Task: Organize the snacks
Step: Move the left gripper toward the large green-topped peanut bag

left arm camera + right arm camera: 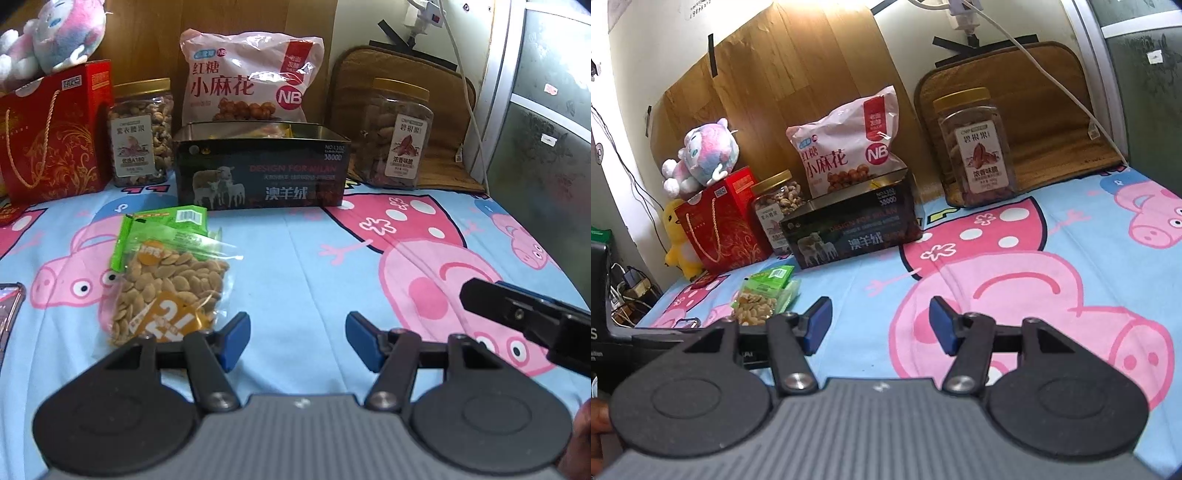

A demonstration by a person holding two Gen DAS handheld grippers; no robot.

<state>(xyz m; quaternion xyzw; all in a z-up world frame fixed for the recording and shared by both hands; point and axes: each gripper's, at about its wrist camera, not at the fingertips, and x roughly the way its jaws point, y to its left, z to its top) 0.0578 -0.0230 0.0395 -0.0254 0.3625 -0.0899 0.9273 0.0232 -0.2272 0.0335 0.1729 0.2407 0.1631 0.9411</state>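
Observation:
A clear bag of seeds [166,288] with a green top lies on the cartoon bedsheet [295,266], just left of and ahead of my left gripper [297,341], which is open with nothing between its blue pads. The right wrist view shows the seed bag [759,301] beyond the left finger of my right gripper [881,325], open and empty. A dark open tin [260,168] stands at the back with snack packets inside. Behind it leans a pink twist-snack bag [251,77]. A nut jar [142,134] stands to its left, a pecan jar [400,134] to its right.
A red gift bag [51,133] with a plush toy [55,33] on top stands at the back left. A phone [9,314] lies at the sheet's left edge. A brown cushion [1034,122] leans at the back right. My right gripper's finger [517,317] reaches in from the right.

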